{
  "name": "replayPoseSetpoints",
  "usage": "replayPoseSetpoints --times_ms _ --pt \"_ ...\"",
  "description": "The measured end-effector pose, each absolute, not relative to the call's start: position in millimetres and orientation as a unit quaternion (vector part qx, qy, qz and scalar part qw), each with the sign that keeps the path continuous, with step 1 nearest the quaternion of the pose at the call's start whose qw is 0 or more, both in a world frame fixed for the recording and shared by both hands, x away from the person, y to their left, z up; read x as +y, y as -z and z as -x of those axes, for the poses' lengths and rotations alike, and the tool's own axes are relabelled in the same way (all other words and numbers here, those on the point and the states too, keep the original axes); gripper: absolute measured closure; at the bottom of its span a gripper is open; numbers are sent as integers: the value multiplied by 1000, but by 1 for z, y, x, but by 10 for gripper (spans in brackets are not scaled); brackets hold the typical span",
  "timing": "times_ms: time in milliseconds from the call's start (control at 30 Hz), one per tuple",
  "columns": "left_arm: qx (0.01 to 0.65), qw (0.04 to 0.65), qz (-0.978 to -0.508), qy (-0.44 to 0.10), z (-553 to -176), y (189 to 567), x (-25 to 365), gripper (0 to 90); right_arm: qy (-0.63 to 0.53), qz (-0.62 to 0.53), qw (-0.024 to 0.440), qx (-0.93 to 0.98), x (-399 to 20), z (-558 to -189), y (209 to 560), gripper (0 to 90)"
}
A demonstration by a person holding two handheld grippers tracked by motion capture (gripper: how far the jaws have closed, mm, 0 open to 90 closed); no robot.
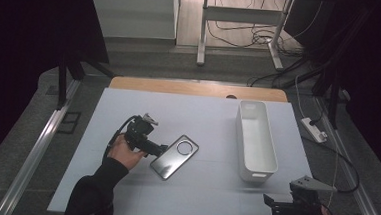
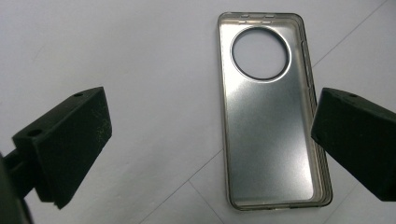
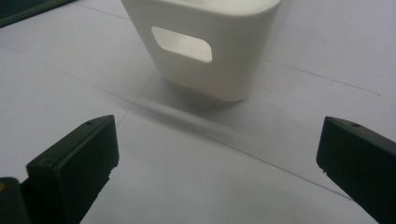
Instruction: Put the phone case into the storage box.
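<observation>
A smoky clear phone case (image 1: 175, 155) (image 2: 268, 121) with a round camera hole lies flat, inside up, on the pale mat. My left gripper (image 1: 157, 148) (image 2: 210, 135) hovers at its left end with its jaws wide apart, open, and nothing is pressed between them. In the left gripper view the case lies ahead toward the right jaw, which overlaps its edge. My right gripper (image 1: 269, 201) (image 3: 217, 154) is open near the mat's front right corner and holds nothing. It faces the short end of a white bin (image 1: 260, 173) (image 3: 205, 70) that has a handle slot.
The long white bin stands lengthwise on the right half of the pale mat (image 1: 212, 124). A wooden table edge (image 1: 194, 88) runs along the back. A power strip (image 1: 313, 129) and cables lie off the mat at the right.
</observation>
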State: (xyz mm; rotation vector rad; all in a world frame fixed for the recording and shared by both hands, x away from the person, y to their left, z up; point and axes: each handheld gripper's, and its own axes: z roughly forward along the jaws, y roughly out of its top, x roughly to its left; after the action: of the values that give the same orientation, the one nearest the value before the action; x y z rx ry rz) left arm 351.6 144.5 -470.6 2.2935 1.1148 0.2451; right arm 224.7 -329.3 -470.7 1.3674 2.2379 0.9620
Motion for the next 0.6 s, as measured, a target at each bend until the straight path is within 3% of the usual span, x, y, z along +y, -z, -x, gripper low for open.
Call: replayPoseSetpoints --times_ms 600 --pt "411 250 -873 -83 -349 504 136 0 -340 -482 173 789 -329 -225 471 0"
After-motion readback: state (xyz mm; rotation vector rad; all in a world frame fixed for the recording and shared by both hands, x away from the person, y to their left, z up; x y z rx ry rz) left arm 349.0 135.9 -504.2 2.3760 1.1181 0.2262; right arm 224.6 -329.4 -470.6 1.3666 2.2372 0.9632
